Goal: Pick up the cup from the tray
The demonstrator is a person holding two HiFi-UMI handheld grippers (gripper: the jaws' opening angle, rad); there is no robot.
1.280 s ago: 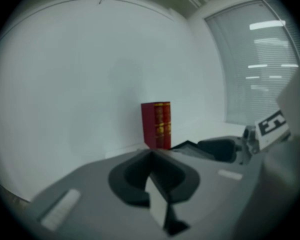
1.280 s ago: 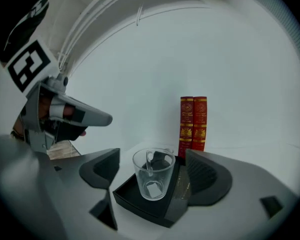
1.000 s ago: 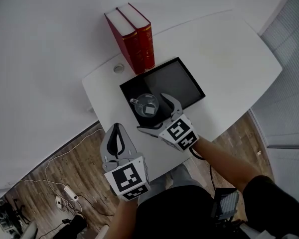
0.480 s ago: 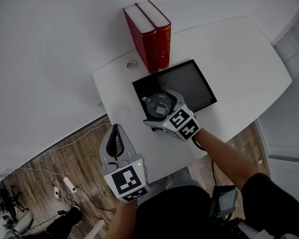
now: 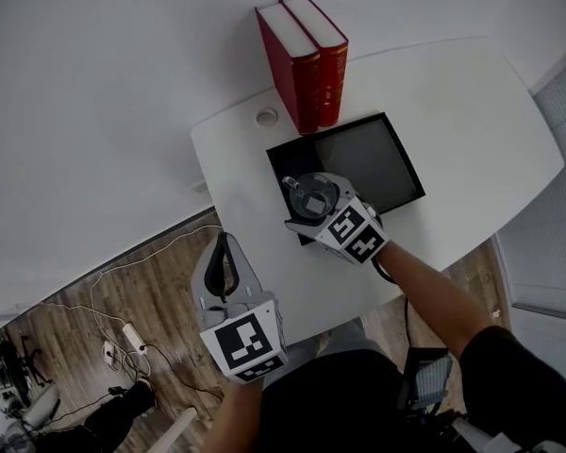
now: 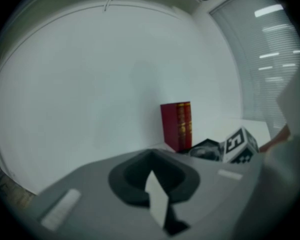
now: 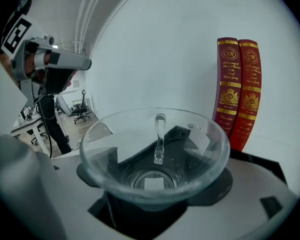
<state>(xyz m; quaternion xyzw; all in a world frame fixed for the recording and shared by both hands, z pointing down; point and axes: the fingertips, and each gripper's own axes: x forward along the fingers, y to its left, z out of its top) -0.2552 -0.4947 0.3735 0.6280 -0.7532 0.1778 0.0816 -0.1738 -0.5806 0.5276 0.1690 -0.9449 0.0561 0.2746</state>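
While the head view sets the left gripper well left of the tray, off the table and over the wooden floor, only its own view settles its state: jaws pressed together with nothing between them. That view also catches the two red books and the other hand's marker cube side-on (the cup is hardly made out there). Just behind the tray's far-left edge the books stand upright.

The clear glass cup sits in the tray's near-left part, on its black floor. The right gripper is around the cup; its jaws have just been closing and clasp the glass on both sides. The right gripper view alone shows the cup's handle on the side away from the gripper, and a small white square at the cup's bottom. Rightward, the tray's dark floor runs on to its far rim.
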